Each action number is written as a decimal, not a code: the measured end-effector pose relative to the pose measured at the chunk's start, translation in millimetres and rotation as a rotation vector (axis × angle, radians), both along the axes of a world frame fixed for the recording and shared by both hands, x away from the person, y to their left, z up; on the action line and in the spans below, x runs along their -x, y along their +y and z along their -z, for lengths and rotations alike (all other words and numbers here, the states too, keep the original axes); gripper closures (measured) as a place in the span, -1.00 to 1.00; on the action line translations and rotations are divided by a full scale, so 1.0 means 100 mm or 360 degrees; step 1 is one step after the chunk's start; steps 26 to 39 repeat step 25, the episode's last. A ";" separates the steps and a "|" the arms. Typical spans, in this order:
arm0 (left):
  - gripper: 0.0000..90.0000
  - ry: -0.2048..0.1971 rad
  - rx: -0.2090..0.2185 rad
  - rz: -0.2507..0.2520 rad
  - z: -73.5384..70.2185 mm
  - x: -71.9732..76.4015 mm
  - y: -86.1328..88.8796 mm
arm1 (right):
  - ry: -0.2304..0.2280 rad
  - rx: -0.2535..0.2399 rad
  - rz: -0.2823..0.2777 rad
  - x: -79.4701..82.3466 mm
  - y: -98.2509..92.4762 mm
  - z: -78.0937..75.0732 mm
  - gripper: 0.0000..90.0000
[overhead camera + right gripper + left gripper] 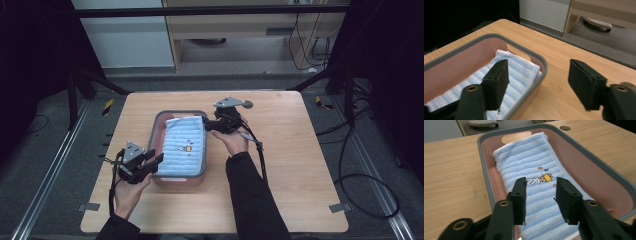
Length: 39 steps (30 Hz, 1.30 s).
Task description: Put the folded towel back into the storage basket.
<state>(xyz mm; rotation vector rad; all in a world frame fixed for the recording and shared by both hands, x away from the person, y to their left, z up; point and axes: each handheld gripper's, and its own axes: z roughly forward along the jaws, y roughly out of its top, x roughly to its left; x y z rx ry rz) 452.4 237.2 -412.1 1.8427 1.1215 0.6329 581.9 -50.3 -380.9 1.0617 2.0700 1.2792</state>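
We look down on a light wooden table (280, 165) from above, with a person's two forearms entering from the bottom of the frame. At the centre of the table sits a pink tub with a grey rim (158, 131), and inside it lies a folded blue-and-white striped towel (186, 147) with a small cartoon rabbit printed near its middle.

The left gripper (156, 160) is at the lower left of the high view, held in the left hand (127, 192) just beside the tub's near left corner. In the left gripper view its two black jaws stand parted with nothing between them — we see the towel (534, 170) through the gap, the rabbit print just above the jaw tips.

The right gripper (209, 123) is right of centre in the high view, held in the right hand (235, 140) at the tub's far right corner. In the right gripper view its jaws are spread wide and empty — one jaw hangs over the towel (519, 68) inside the tub (534, 53), the other over bare table (559, 82) outside the rim.

A dark sleeve (252, 200) covers the right forearm.
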 end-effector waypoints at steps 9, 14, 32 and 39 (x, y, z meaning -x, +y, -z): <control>-0.11 -0.0007 0.0019 0.0045 -0.03 -0.02 0.04 | 0.0009 -0.0084 0.0122 0.30 -0.68 0.04 -0.49; -0.24 -0.0021 0.0031 0.0073 -0.04 -0.02 0.08 | 0.0021 -0.0103 0.0193 0.47 -1.07 0.16 -0.51; -0.33 -0.0055 0.0021 0.0078 -0.05 -0.02 0.17 | 0.0045 -0.0062 0.0292 0.79 -1.62 0.44 -0.51; -0.33 -0.0055 0.0021 0.0078 -0.05 -0.02 0.17 | 0.0045 -0.0062 0.0292 0.79 -1.62 0.44 -0.51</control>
